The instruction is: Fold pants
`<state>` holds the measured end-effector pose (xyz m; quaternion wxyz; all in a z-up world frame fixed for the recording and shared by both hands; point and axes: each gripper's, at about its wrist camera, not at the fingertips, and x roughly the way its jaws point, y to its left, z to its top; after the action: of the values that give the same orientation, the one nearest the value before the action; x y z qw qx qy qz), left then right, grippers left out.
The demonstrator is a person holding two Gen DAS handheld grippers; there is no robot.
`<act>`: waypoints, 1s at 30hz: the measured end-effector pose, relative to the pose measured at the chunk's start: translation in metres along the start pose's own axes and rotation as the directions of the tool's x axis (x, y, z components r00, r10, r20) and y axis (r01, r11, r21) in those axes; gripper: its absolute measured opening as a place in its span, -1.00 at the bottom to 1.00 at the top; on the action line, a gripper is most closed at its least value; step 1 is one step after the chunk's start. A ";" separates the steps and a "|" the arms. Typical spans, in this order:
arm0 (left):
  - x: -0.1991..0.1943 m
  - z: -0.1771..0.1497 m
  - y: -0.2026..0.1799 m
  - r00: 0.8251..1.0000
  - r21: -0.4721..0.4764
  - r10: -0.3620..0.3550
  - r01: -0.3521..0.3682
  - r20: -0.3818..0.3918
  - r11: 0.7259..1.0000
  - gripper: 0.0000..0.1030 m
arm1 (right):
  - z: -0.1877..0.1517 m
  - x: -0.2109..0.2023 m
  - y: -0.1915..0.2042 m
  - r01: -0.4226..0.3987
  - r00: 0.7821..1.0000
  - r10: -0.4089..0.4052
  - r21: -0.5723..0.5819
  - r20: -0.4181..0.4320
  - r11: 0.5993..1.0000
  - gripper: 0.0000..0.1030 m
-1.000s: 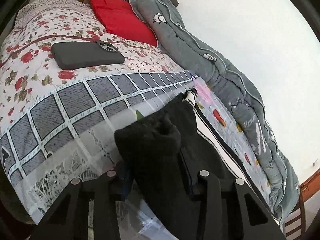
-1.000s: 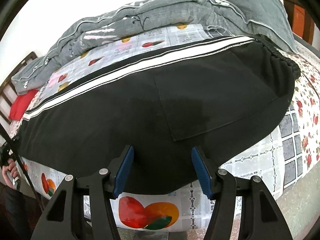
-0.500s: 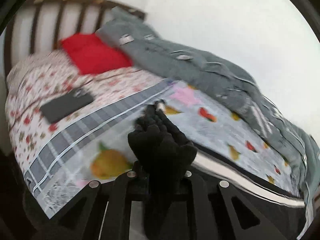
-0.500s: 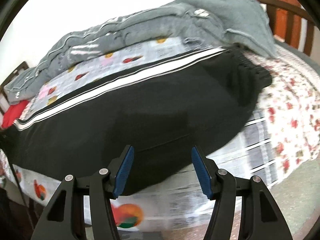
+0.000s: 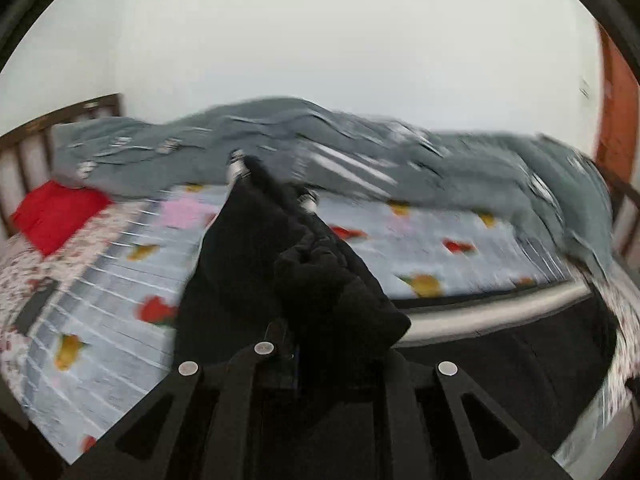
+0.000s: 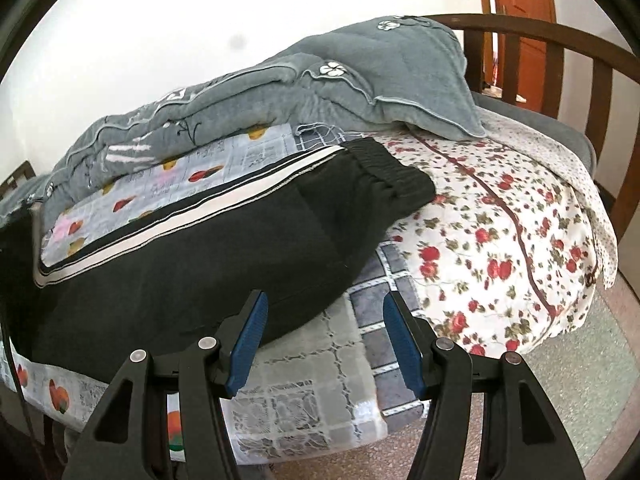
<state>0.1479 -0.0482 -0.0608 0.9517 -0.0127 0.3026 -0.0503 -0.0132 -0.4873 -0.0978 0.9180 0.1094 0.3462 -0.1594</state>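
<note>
Pants (image 6: 224,256) lie stretched along the near side of the bed (image 6: 500,248), black with a white stripe down the far edge and the elastic waistband toward the flowered end of the bedspread. In the right wrist view the right tool (image 6: 324,340) sits at the bed's near edge with its blue pads (image 6: 250,336) spread wide; the left pad is just against the pants' lower edge, the right one is over the grey-checked cover, and nothing is caught between them.

The left wrist view is smeared by motion. The left tool (image 5: 332,344) looks pressed together on a bunched end of the pants (image 5: 320,280), which rises in a dark heap above the fingers, though the blur and the cloth hide the tips. More black cloth runs off to the right along the bed. A folded grey quilt (image 5: 360,160) lies along the wall side, a red pillow (image 5: 56,212) at the headboard end, and a dark phone (image 5: 34,308) on the flowered cover at the far left.
</note>
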 end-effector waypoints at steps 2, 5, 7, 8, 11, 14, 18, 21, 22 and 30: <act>0.010 -0.019 -0.030 0.998 0.029 -0.054 0.055 -0.043 0.998 -0.77 | -0.005 0.001 -0.004 -0.003 1.000 0.003 0.006 -0.007 1.000 0.16; 0.029 -0.061 -0.073 0.977 0.069 -0.150 0.162 -0.153 0.984 -0.77 | -0.014 0.005 -0.005 -0.004 1.000 0.004 0.000 -0.028 1.000 0.16; 0.043 -0.091 -0.095 0.963 0.107 -0.156 0.182 -0.220 0.977 -0.77 | -0.018 0.007 -0.003 -0.005 0.999 0.005 -0.010 -0.039 1.000 0.16; 0.045 -0.100 -0.103 0.967 0.135 -0.130 0.162 -0.219 0.977 -0.77 | -0.020 0.007 -0.001 -0.007 0.999 0.007 -0.015 -0.042 1.000 0.16; 0.038 -0.109 -0.108 0.980 0.199 -0.114 0.146 -0.165 0.969 -0.69 | -0.023 0.008 0.009 -0.015 0.999 0.013 -0.042 -0.049 0.999 0.16; 0.033 -0.101 -0.091 0.949 0.130 -0.229 0.261 -0.218 0.957 -0.15 | -0.022 0.008 0.022 -0.033 0.998 0.029 -0.072 -0.048 0.997 0.16; 0.016 -0.094 -0.063 0.936 0.091 -0.298 0.318 -0.186 0.944 0.09 | -0.016 0.008 0.049 -0.071 0.997 0.067 -0.106 -0.041 0.992 0.16; 0.003 -0.093 -0.031 0.940 0.063 -0.313 0.324 -0.138 0.944 0.23 | -0.012 0.009 0.078 -0.132 0.991 0.127 -0.139 -0.040 0.981 0.16; 0.001 -0.092 -0.022 0.938 0.050 -0.319 0.328 -0.133 0.943 0.25 | -0.010 0.010 0.089 -0.155 0.988 0.151 -0.154 -0.042 0.976 0.16; -0.011 -0.088 0.078 0.974 -0.100 -0.219 0.213 -0.055 0.972 0.28 | -0.010 0.025 0.195 -0.367 0.930 0.347 -0.237 -0.125 0.900 0.16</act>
<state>0.0949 0.0310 -0.1310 0.9284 -0.0883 0.3327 -0.1397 0.0699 -0.3091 -0.1044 0.9234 0.0579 0.3744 0.0620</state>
